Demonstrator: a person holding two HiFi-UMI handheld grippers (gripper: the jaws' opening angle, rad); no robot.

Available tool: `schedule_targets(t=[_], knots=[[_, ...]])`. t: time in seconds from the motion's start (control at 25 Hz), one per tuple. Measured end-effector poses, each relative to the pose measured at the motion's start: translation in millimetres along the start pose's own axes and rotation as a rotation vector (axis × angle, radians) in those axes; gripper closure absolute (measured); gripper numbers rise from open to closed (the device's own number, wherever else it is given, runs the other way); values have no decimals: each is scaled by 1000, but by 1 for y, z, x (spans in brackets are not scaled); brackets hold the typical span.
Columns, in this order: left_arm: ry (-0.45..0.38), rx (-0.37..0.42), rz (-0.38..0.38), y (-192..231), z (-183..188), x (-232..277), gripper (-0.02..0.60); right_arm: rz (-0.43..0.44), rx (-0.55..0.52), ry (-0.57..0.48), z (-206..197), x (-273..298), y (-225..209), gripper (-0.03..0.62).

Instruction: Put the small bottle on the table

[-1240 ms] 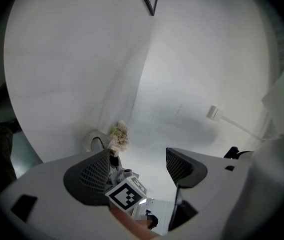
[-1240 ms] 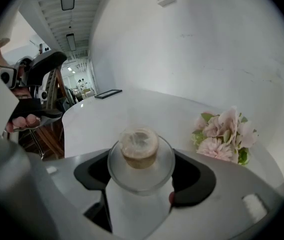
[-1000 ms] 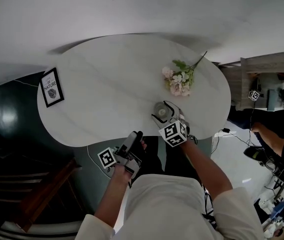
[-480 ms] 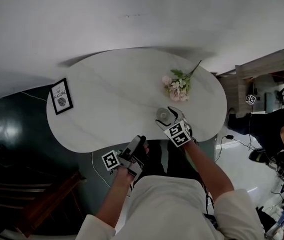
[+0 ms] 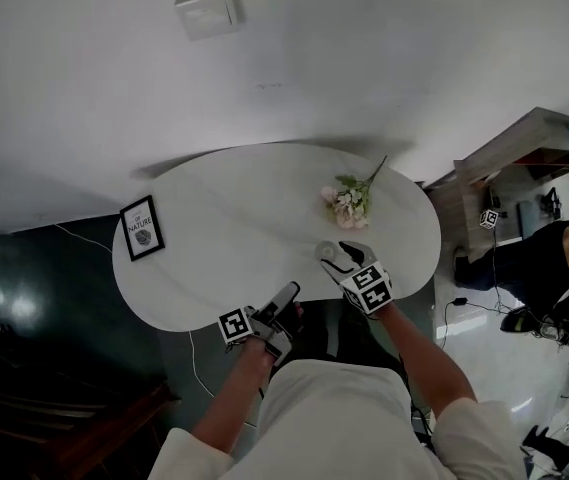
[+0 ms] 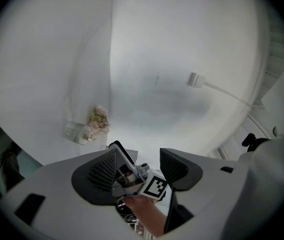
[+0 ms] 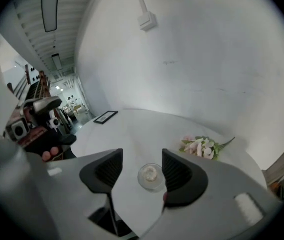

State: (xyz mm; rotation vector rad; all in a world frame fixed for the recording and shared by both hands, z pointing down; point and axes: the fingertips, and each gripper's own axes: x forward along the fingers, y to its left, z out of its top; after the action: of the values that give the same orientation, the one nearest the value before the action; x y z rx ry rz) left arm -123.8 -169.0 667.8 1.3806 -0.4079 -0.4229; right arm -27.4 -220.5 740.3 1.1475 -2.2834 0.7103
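- Head view: I'm looking down on a white oval marble-look table [image 5: 224, 198]. The small clear glass bottle [image 5: 328, 253] stands upright near its front-right edge. Just behind it lies a pink-and-white flower sprig w/ green leaves [image 5: 348, 200]. A black-framed print [image 5: 142, 228] sits well apart at the far left rim. The right gripper [image 5: 347, 259], grey w/ a marker cube, hangs right beside the bottle. The left gripper [image 5: 284, 299] is by the near rim, pointing across the tabletop.
- Left gripper view: The dark ribbed jaws stand apart and have just been closing. Nothing is between the pads; the gap frames only the right gripper's marker cube and the hand gripping it, further off. The bottle [image 6: 77, 132] shows at left, on the table next to the flowers [image 6: 99, 119].
- Right gripper view: The jaws stand apart and have just been closing. The bottle [image 7: 150, 176] is seen top-down in the gap, resting on the table, closer to the right pad. Neither pad presses on it, so no grip. The flowers lie beyond at right, the print far back at left.
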Motion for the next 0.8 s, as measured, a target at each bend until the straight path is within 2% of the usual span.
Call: schedule_targets(t=[0.16,0.28,0.44,0.52,0.64,0.8], knots=[[61,134,20,-22,-2,11,357,13,47,-51,27,-32,3,405],[64,193,14,-38,0,18,405,-9,21,-75,44,-57,3,442],[70,272,25,-55,0,24,439,-48,-4,-88,57,-85,2,488],[75,353,34,-64,-1,27,445,-63,-1,-94,61,-98,0,494],[71,516,61,-76,0,32,474,-65,27,-108,69,-118,-3,514],[30,650,102,-94,0,36,517,-59,-20,-139,85,-142,-4,531]])
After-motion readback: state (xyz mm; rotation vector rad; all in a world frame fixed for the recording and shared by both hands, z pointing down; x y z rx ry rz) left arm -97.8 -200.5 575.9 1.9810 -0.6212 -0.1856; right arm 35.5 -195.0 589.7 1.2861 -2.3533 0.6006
